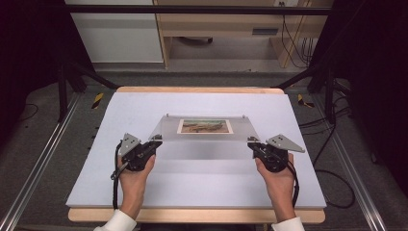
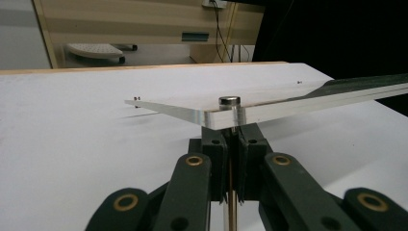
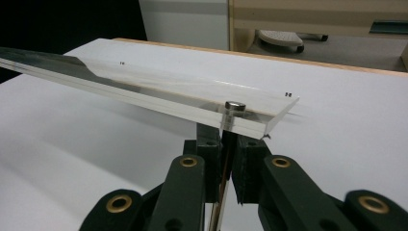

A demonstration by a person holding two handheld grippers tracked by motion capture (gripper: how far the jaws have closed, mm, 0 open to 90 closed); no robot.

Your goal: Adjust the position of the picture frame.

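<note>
A clear acrylic panel (image 1: pixel 204 142) hangs tilted over the white board (image 1: pixel 144 185), with its far edge near the surface. A small landscape picture (image 1: pixel 204 126) lies under its far half. My left gripper (image 1: pixel 155 140) is shut on the panel's near left corner, and my right gripper (image 1: pixel 252 142) is shut on the near right corner. In the left gripper view the jaws (image 2: pixel 232 132) pinch a thin pin under a round metal cap (image 2: pixel 229 101) set in the panel (image 2: pixel 183 109). The right gripper view shows the same grip (image 3: pixel 226 131) below a cap (image 3: pixel 235 105) on the panel (image 3: pixel 144 89).
The white board lies on a wooden table (image 1: pixel 192 215). Metal rails (image 1: pixel 38 163) run along both sides on the floor, with cables (image 1: pixel 332 183) at the right. Wooden furniture (image 1: pixel 226 29) stands beyond the far edge.
</note>
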